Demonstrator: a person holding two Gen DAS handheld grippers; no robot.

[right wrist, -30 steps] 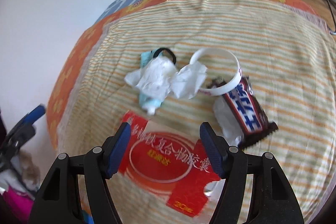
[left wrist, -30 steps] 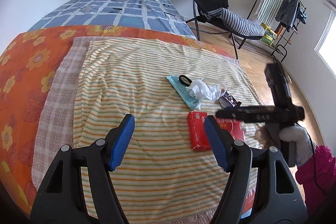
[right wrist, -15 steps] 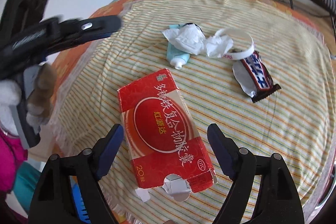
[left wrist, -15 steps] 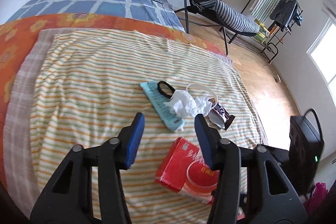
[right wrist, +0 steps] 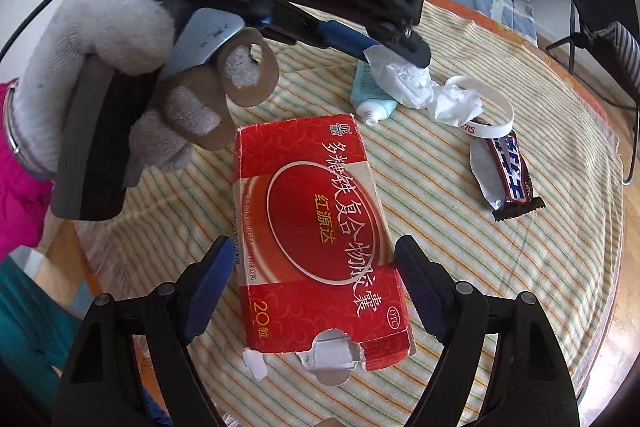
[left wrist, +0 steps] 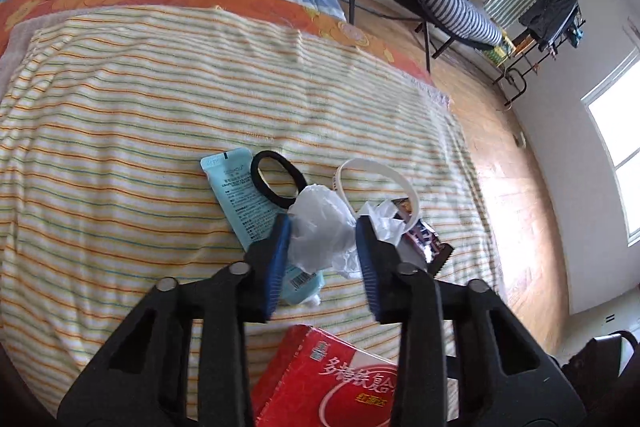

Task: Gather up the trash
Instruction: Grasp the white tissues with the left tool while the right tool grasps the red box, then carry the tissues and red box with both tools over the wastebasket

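Trash (left wrist: 320, 227) on striped blanket (left wrist: 140, 115) (wooden floor (left wrist: 504, 163) beside)

tissue (left wrist: 320, 223): white, crumpled, on tube | box (right wrist: 316, 231): red, flat, torn | candy wrapper (right wrist: 508, 171): opened

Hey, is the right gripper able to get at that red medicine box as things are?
Probably yes. The right gripper is open with a finger either side of the red medicine box, nothing lying on it. The left gripper is busy farther off at the crumpled tissue.

tube (left wrist: 244, 201) and wristband (left wrist: 380, 175) flanking tissue (left wrist: 320, 227)
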